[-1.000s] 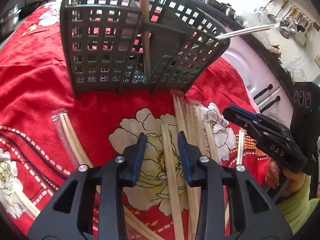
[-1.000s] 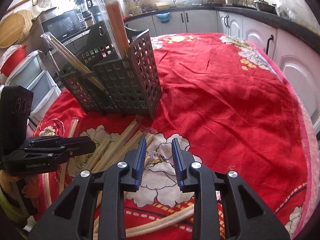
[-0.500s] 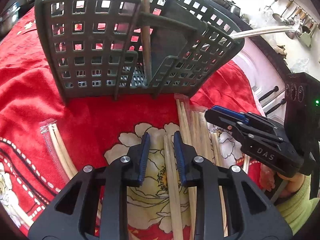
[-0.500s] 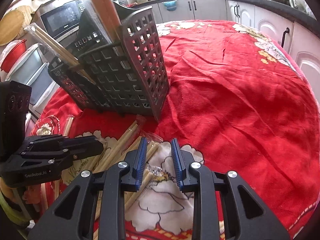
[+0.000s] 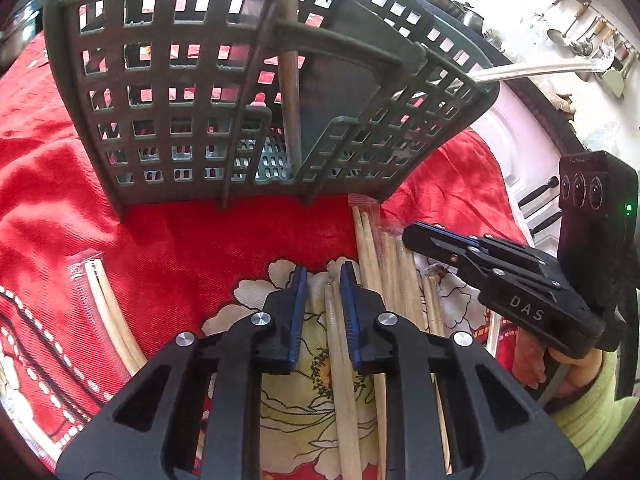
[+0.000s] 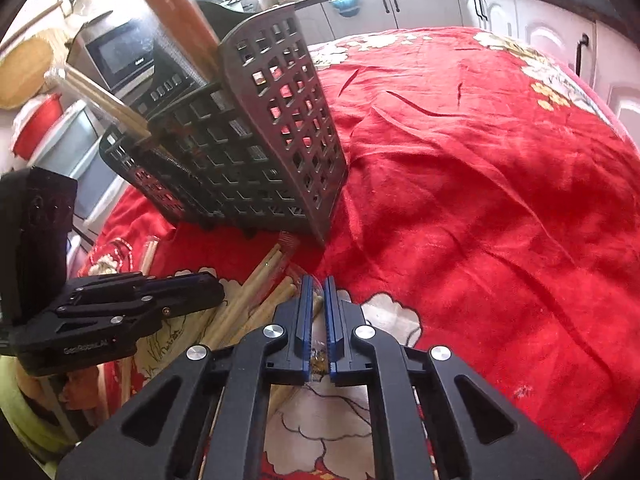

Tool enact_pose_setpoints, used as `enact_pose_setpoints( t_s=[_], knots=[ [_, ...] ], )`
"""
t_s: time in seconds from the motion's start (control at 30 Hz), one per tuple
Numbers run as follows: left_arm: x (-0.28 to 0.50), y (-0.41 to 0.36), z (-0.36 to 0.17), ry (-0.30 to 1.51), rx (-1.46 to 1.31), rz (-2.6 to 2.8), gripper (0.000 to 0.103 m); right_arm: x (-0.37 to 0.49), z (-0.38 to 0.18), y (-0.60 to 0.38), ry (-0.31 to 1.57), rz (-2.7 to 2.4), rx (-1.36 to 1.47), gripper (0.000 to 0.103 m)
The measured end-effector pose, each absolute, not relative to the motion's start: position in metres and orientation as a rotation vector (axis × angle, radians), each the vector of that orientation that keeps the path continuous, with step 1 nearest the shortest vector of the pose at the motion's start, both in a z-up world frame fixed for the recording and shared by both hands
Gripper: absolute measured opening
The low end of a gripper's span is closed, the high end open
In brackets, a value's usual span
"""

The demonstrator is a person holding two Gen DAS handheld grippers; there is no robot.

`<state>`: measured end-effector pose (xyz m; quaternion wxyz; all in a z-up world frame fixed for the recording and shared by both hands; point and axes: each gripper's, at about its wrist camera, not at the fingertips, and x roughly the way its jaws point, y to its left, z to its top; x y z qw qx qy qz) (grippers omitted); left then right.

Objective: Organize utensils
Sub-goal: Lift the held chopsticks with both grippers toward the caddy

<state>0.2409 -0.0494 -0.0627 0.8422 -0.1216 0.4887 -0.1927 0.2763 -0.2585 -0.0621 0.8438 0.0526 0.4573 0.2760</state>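
A dark grey slotted utensil basket (image 5: 160,120) (image 6: 280,140) stands on the red floral cloth (image 6: 480,200). It holds a brown wooden handle (image 5: 290,80) and a sleeved chopstick pair (image 6: 108,100). Loose chopsticks (image 5: 384,264) lie in front of it. My left gripper (image 5: 323,276) hangs low over them, its jaws closing, with one chopstick (image 5: 340,360) between the pads and a gap on its left side. My right gripper (image 6: 319,280) is shut on a clear plastic chopstick sleeve (image 6: 317,300). It also appears in the left wrist view as the right gripper (image 5: 416,234), over the bundle's right side.
Another sleeved chopstick pair (image 5: 108,308) lies to the left on the cloth. A hand in a green sleeve (image 5: 580,420) holds the right gripper. Cabinets (image 6: 492,8), a microwave (image 6: 120,56) and hanging ladles (image 5: 580,40) surround the table.
Both grippers have come down and closer to the basket. The left jaws have narrowed around one chopstick. The right jaws have closed onto the clear sleeve.
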Motion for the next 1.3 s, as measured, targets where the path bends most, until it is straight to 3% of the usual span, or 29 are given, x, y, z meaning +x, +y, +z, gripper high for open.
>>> enact_pose_setpoints(
  t_s=[0.07,0.5,1.3],
  knots=[
    [0.241,-0.049,-0.063,1.033,-0.259,-0.406,0.012,0.274,-0.062,-0.265,0.960,0.575,0.128,0.001],
    [0.237,-0.042,-0.054,1.009,-0.280,-0.399,0.003,0.258,-0.042,-0.290,0.876,0.538,0.182,0.001],
    [0.178,0.006,0.064,0.658,-0.328,-0.383,0.003,0.188,0.086,-0.264,0.510,0.691,0.098,0.001]
  ],
)
